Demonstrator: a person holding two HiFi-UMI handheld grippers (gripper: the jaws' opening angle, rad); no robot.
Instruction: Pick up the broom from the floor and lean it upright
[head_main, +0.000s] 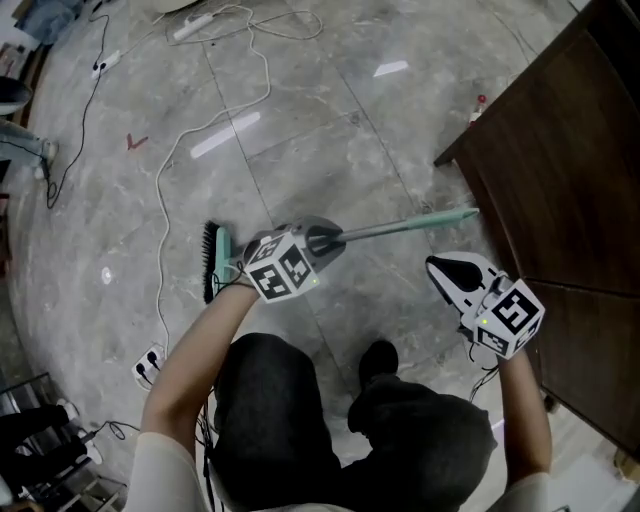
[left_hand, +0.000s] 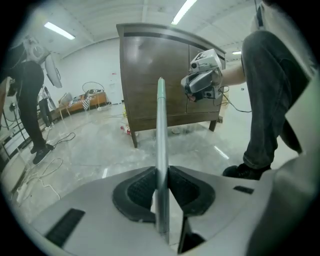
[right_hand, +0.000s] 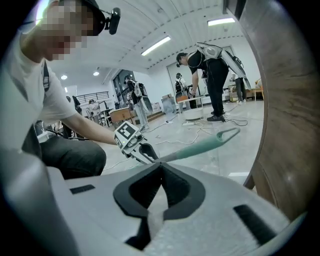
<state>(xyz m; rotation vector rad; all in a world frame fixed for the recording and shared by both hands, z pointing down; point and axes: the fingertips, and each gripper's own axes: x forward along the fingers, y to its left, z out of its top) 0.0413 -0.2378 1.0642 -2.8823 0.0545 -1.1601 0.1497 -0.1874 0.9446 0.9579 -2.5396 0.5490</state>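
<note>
The broom hangs off the floor, nearly level, with black bristles at the left and a metal handle ending in a teal grip at the right. My left gripper is shut on the handle close to the broom head. In the left gripper view the handle runs straight out from between the pads of the left gripper. My right gripper is shut and empty, just below the teal grip end and apart from it. The right gripper view shows the right gripper with its pads together and the teal grip beyond them.
A dark wooden cabinet stands close on the right, its corner near the handle's tip. White cables and a power strip lie on the marble floor at the left. My own legs and a shoe are below. Other people stand far off.
</note>
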